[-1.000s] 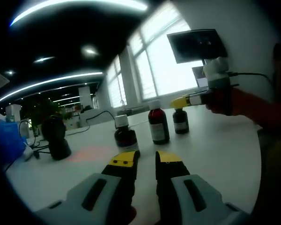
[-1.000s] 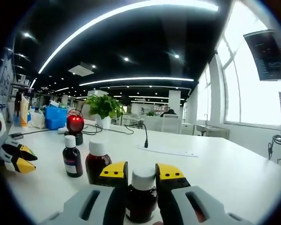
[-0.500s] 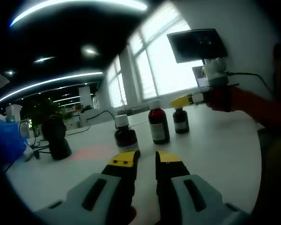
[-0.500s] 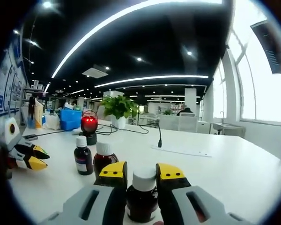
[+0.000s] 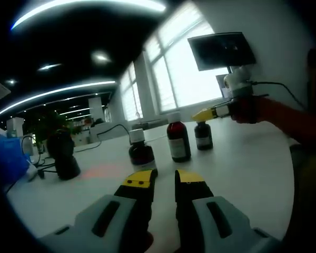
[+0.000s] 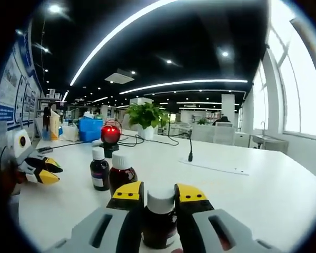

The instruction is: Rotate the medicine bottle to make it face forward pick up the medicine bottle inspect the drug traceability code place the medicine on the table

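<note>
1. In the right gripper view, the right gripper [image 6: 157, 196] has its yellow-tipped jaws closed on a brown medicine bottle [image 6: 159, 220] with a white cap – the bottle sits right between the jaws, just above the white desk [image 6: 263, 200].
2. A little past it stand two more brown bottles with white caps, a bigger one [image 6: 121, 173] and a smaller one [image 6: 99, 168], close beside each other on the desk.
3. At the left edge of that view is the left gripper [image 6: 45, 170].
4. Farther back sit a round scanner with a red light [image 6: 110, 138], a blue bin [image 6: 89, 128] and a green plant in a white pot [image 6: 146, 119].
5. In the left gripper view, the left gripper [image 5: 163, 180] holds nothing – its jaws are a small gap apart, low over the desk.
6. Beyond its jaws stand the two loose bottles, and the third one is clamped by the right gripper, which comes in from the right.
7. A dark screen [image 5: 221, 49] hangs high by the windows.
</note>
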A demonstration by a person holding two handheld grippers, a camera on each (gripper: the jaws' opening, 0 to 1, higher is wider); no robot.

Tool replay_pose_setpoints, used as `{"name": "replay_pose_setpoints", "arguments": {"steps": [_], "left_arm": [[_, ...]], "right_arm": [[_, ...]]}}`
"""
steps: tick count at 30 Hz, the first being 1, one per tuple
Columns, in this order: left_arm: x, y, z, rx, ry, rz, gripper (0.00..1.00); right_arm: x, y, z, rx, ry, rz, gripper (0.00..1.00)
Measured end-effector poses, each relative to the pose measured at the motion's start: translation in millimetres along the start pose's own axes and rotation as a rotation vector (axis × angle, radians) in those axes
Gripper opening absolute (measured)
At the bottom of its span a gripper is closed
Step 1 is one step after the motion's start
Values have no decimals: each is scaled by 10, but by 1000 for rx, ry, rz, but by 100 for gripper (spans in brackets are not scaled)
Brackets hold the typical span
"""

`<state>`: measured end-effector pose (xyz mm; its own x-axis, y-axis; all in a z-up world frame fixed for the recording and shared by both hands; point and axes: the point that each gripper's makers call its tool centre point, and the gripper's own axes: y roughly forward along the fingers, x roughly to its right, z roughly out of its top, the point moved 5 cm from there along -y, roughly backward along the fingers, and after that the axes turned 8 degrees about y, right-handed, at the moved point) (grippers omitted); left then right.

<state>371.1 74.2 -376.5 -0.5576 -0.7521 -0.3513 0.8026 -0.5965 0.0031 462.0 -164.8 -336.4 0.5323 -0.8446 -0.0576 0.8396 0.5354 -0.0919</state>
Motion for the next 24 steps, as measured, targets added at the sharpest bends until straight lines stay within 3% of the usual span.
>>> {"name": "replay_pose_setpoints", "arguments": {"steps": [12, 24], "left_arm": [[2, -5, 3, -1, 1, 1, 8], [1, -8, 1, -2, 2, 2, 8]], "right_arm": [[-32, -23, 1, 8, -17, -28, 16], [-123, -47, -4, 13, -19, -108, 16]]}}
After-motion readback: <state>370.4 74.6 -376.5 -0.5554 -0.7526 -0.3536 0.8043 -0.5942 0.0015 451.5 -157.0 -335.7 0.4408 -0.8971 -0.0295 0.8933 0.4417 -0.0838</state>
